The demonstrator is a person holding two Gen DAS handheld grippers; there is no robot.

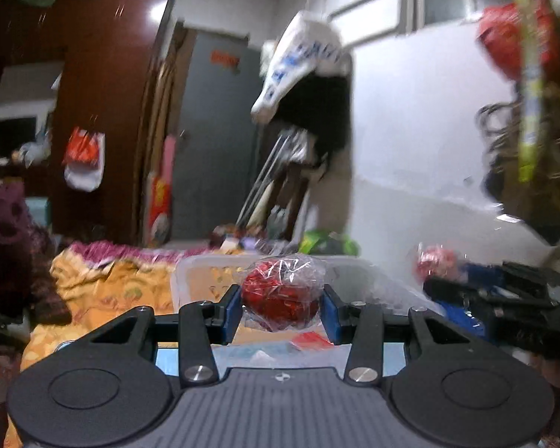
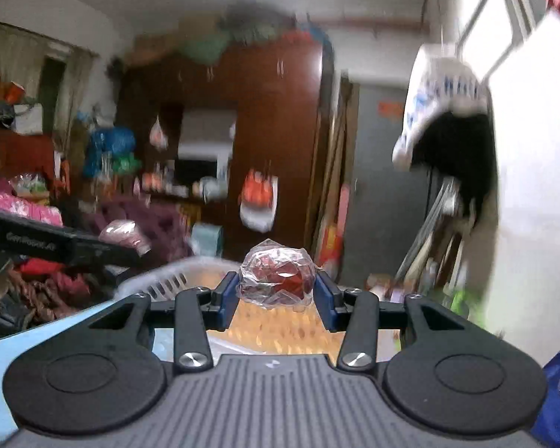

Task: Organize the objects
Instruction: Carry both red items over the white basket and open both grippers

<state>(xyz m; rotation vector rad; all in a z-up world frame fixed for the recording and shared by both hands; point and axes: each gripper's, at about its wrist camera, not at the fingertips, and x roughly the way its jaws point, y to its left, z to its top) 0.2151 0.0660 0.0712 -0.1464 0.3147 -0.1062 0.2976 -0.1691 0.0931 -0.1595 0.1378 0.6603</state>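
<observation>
Two red cellophane-wrapped balls (image 1: 280,295) (image 2: 276,280), each clamped between blue pads, above white basket (image 2: 168,280)

Bed: a bed (image 1: 104,291) spread with an orange-yellow patterned cover fills the low foreground.
Basket: a white slatted plastic basket (image 2: 160,280) sits directly on the cover; the orange pattern shows through its walls and bottom.
Bed edge, near side: a magenta fringe (image 1: 104,250) runs along the cover's far border.
Left of the bed: a heap of dark purple bedding (image 1: 7,246) rests against the cover, too blurred to tell more.
Far end: small mixed items and a green bag (image 1: 328,242) lie beyond the basket; whether they rest on the bed cannot be told.
</observation>
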